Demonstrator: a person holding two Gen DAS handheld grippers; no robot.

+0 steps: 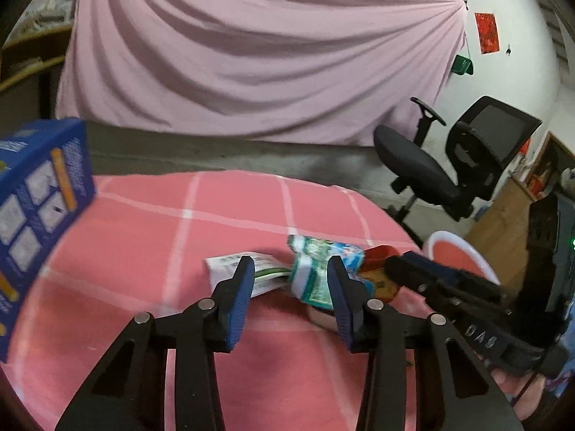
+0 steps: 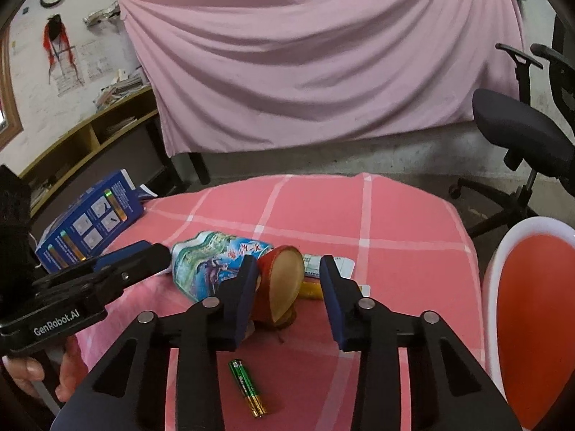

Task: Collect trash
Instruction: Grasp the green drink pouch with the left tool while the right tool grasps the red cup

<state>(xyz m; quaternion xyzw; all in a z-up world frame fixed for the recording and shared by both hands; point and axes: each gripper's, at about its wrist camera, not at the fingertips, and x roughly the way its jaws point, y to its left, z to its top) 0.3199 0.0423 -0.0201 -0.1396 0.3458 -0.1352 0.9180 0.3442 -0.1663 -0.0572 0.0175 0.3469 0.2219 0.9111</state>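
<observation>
I have both grippers over the pink checked cloth table [image 2: 395, 215]. My left gripper [image 1: 291, 273] has its blue ribbed pads part-way apart; a crumpled glossy green-and-blue snack wrapper [image 1: 316, 269] lies between them, and I can't tell whether the pads press it. A flat white printed packet [image 1: 230, 267] lies beyond the left pad. My right gripper [image 2: 287, 273], jaws likewise apart, frames a red-skinned apple half [image 2: 284, 283], cut face pale and matte, unclamped. A green-and-gold cylindrical battery [image 2: 248, 391] sits below the jaws. A glossy orange-and-white plastic bin [image 2: 532, 305] stands off to their right.
</observation>
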